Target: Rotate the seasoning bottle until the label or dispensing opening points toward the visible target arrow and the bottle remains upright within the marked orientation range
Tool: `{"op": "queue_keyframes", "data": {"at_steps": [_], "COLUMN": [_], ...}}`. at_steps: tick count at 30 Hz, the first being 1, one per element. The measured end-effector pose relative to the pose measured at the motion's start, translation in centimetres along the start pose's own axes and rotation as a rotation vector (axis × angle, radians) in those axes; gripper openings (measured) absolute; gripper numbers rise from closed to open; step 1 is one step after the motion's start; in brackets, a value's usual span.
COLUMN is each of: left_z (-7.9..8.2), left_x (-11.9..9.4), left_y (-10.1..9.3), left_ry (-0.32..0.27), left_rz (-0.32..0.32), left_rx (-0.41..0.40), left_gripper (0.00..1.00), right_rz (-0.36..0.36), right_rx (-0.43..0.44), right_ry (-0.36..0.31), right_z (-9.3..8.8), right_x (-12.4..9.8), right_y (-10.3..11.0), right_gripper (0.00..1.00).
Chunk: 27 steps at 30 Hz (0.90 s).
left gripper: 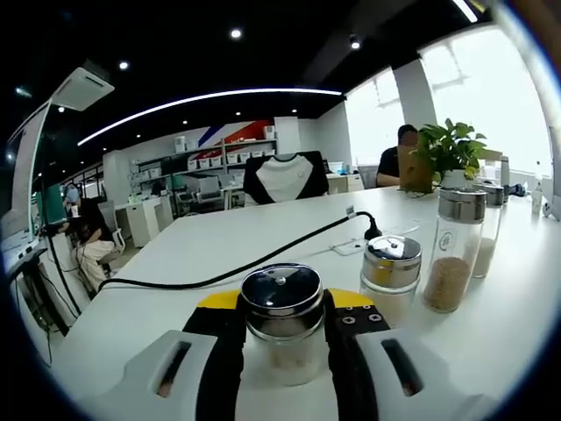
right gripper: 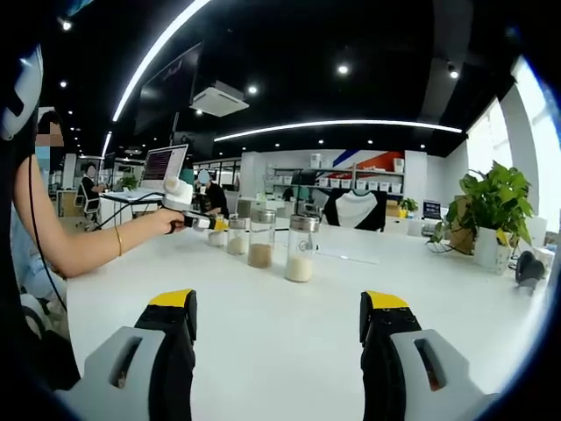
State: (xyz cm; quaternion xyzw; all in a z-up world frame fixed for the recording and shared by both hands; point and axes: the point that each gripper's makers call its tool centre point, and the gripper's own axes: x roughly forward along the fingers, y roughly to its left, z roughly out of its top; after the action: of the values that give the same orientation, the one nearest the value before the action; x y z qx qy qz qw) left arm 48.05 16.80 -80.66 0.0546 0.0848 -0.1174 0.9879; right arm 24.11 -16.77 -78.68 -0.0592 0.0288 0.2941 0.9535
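Observation:
A short glass seasoning bottle (left gripper: 282, 320) with a shiny metal lid stands upright on the white table (left gripper: 219, 246). My left gripper (left gripper: 282, 326) is shut on it, its black pads pressing both sides of the glass. No arrow mark can be seen from here. In the right gripper view, my right gripper (right gripper: 276, 326) is open above the table (right gripper: 263, 316), with nothing between its wide-apart fingers. Farther off on the left, a person's hand holds the left gripper (right gripper: 186, 209) beside the row of bottles.
Beside the held bottle stand a short jar (left gripper: 391, 276), a tall bottle of brown seasoning (left gripper: 454, 250) and another behind it (left gripper: 488, 230). A black cable (left gripper: 263, 263) runs to a power strip (left gripper: 351, 246). A potted plant (left gripper: 451, 151) stands at the far right.

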Motion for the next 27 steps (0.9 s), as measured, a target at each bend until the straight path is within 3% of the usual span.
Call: {"op": "queue_keyframes", "data": {"at_steps": [27], "left_z": [-0.1], "left_x": [0.6], "left_y": [0.7], "left_ry": [-0.024], "left_rz": [-0.010], "left_rx": [-0.003], "left_gripper": [0.36], "right_rz": [0.002], "right_rx": [0.000], "right_ry": [-0.014], "right_z": [0.6], "right_x": [3.6], "right_y": [2.5], "right_gripper": [0.77]}}
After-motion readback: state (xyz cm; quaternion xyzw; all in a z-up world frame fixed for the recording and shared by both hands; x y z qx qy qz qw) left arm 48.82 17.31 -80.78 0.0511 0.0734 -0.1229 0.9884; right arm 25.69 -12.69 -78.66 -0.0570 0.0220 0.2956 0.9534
